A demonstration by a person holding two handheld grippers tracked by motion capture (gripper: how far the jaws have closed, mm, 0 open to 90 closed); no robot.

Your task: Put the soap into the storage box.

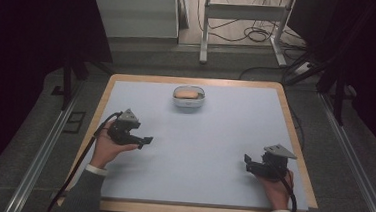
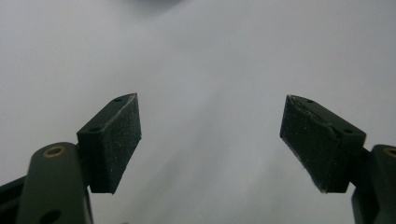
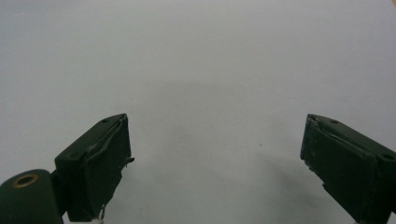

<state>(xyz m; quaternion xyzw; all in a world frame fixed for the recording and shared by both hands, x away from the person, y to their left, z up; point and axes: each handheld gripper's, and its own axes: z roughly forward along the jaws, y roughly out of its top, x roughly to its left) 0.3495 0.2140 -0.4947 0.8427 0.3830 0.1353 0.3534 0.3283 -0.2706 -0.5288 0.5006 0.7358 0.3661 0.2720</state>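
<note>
Reach comes first: carry the spread, empty left hand-held gripper (image 1: 146, 142) forward and squarely over the bowl (image 1: 189, 98) on the worktop (image 1: 213, 153).

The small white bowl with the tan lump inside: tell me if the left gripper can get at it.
Probably yes. The left gripper is open, and only bare pale table lies between it and the small white bowl.

White bowl (image 1: 189, 99), tan bun inside, table's far edge
</note>
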